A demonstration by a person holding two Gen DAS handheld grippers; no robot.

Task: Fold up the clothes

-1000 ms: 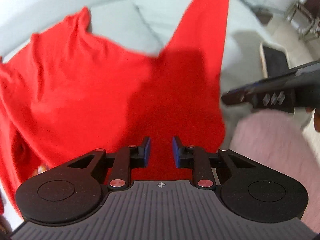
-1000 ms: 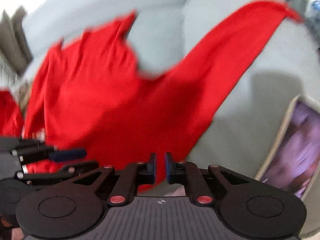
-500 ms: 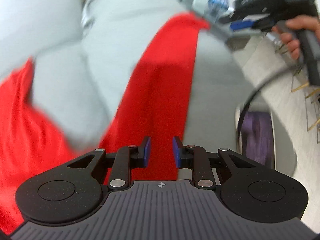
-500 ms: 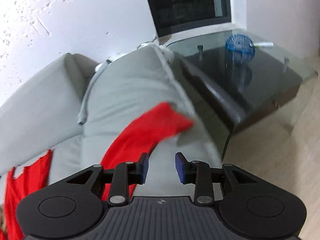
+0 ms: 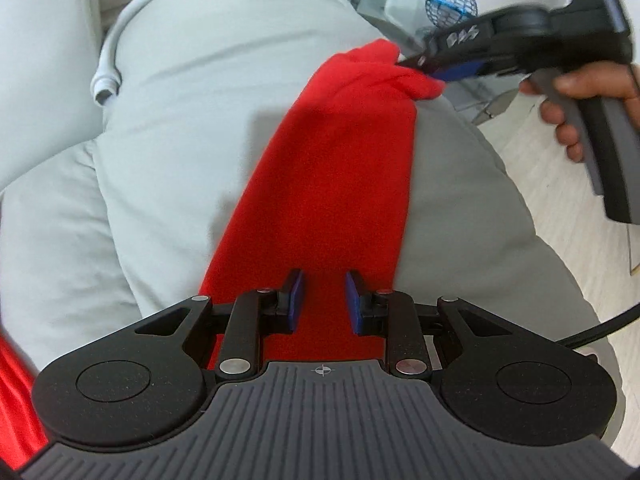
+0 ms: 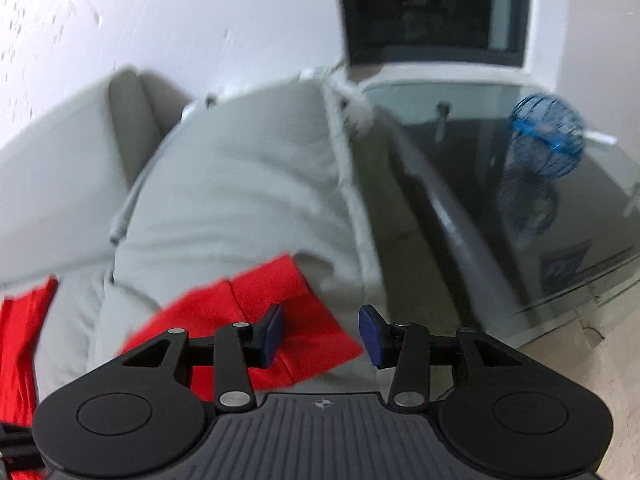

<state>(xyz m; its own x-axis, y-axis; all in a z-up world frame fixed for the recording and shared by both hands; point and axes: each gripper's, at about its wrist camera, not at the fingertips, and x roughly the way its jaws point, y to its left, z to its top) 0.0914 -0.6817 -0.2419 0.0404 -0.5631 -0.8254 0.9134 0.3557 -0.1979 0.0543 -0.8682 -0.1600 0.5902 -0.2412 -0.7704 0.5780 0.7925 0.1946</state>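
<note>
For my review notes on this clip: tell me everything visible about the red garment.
The red garment is plain, soft-looking cloth with no print visible. A long band of it drapes over the grey sofa's rounded arm, its far end bunched into folds by the tips of the right gripper, whose jaws are opening with that end between them. The left gripper hovers over the band's near part, jaws apart, not pressing it. More red cloth shows at the lower left edge.
</note>
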